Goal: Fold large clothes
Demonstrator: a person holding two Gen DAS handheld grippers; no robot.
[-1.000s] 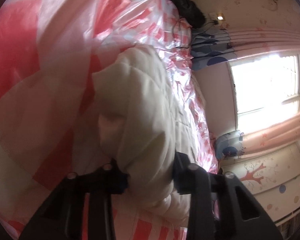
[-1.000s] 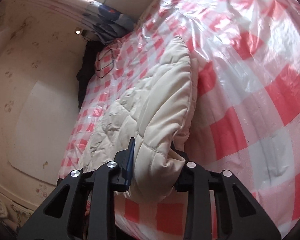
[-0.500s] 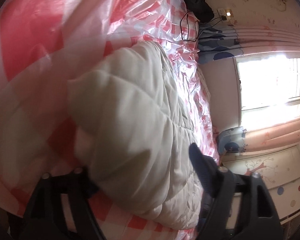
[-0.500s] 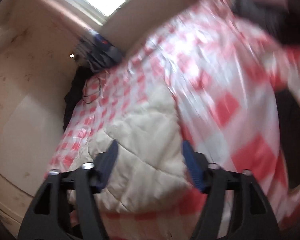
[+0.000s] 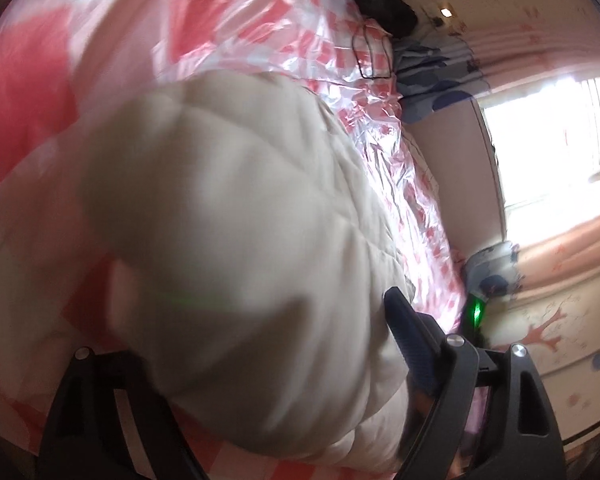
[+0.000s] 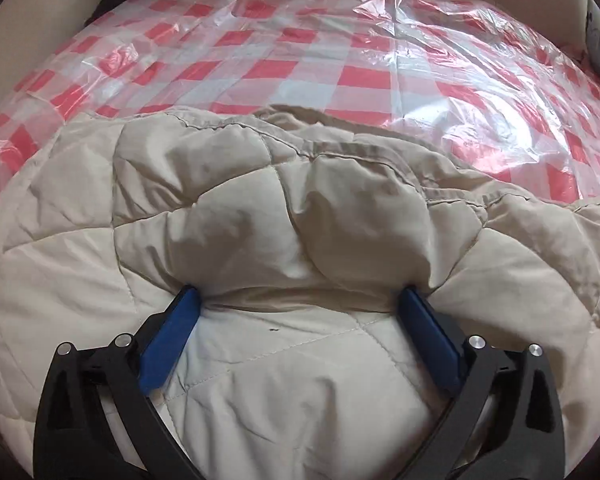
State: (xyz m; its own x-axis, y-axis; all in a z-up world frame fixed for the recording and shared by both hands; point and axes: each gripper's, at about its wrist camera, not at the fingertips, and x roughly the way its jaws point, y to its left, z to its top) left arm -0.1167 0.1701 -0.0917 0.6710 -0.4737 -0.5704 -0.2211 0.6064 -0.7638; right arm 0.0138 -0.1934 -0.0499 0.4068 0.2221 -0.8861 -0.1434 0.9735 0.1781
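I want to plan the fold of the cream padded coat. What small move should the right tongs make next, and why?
Probably close the right tongs on the raised ridge of the cream padded coat. Their jaws have just been opening and now stand wide, tips sunk into the padding with a fold bulging between them, ungripped. The left tongs are open too.

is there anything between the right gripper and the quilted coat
Nothing visible. The right gripper stands open right over the cream quilted coat, its blue pads against the fabric. Only the checked plastic sheet lies beyond.
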